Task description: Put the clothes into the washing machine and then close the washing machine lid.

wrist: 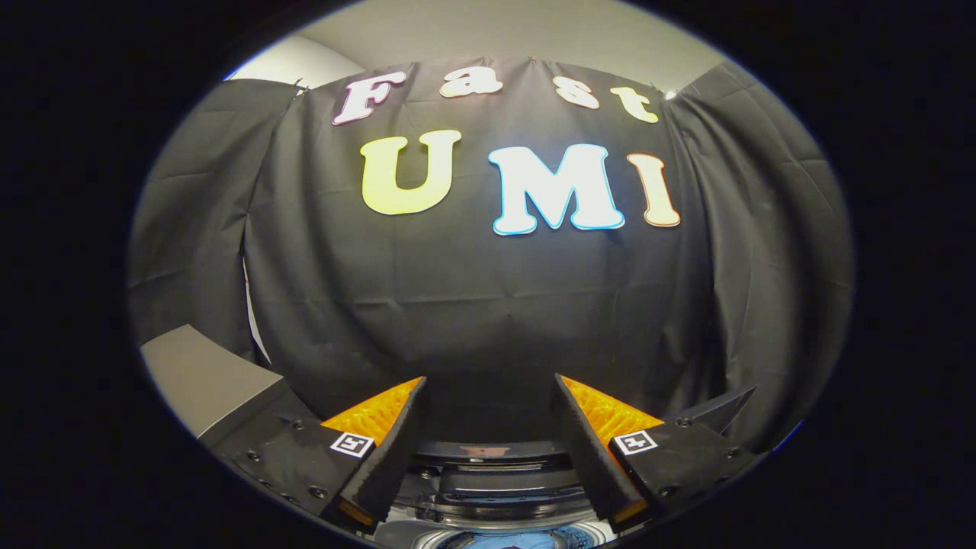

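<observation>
Judging from the blue clothes already lying in the washing machine drum below the jaws, lid closing is reckoned next. The gripper is held with jaws open and empty; the folded lid between them should be gripped squarely.

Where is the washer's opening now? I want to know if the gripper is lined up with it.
In the gripper view the washer sits low, between and just below the open gripper; its opening, with blue cloth inside, lies nearest the camera.
</observation>
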A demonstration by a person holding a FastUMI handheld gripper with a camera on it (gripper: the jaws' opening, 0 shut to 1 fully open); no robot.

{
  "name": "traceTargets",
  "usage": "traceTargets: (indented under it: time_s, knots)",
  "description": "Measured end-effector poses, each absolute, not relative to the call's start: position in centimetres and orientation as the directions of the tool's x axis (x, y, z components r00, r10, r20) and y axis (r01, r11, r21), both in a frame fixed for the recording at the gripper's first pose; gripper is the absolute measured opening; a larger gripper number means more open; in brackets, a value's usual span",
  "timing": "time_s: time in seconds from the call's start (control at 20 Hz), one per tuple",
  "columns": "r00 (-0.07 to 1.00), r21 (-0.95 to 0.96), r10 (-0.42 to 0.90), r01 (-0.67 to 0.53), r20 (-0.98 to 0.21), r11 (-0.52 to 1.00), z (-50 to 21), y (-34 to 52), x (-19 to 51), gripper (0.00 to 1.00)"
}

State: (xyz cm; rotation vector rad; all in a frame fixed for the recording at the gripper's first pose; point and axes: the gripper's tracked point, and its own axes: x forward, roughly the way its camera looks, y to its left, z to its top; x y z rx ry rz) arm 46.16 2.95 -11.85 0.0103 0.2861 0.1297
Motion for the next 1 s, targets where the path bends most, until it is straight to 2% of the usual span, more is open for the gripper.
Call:
traceTargets:
  time_s: [1.0]
  knots:
    - [0.96,0.013,0.143,-0.144,-0.24,0.99,-11.8,2.1,37.6,0.98]
